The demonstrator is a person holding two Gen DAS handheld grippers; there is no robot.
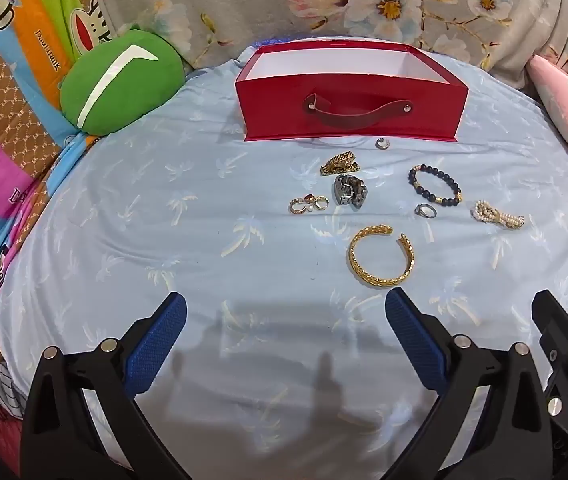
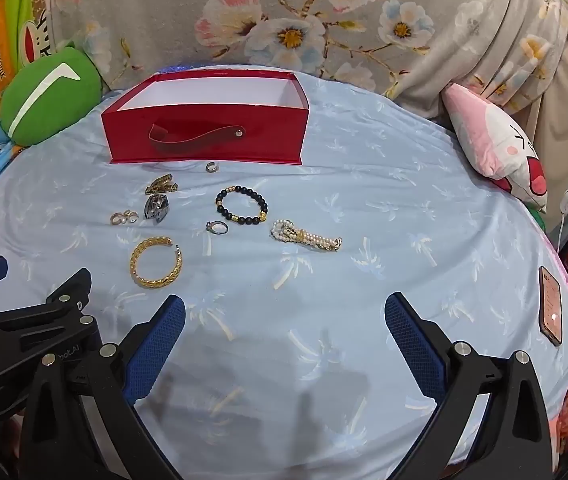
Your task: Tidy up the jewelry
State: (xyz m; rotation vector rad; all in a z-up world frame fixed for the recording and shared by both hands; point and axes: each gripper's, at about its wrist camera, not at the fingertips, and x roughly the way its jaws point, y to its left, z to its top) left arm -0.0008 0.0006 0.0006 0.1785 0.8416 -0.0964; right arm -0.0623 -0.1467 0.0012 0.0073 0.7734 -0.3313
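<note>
Left wrist view: gold bangle [image 1: 381, 257] lay on the bed just ahead of the left gripper [image 1: 286, 310], nearer its right finger, gap facing the red box [image 1: 350, 112]; both grippers' fingers spread, empty.

The left gripper [image 1: 286, 312] is wide open and tips down. The right gripper [image 2: 284, 314] is wide open too, tips down, and holds nothing.

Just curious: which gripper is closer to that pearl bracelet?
Right. The pearl bracelet lies ahead between the right gripper's jaws; from the left gripper, it lies far off to the right.
</note>
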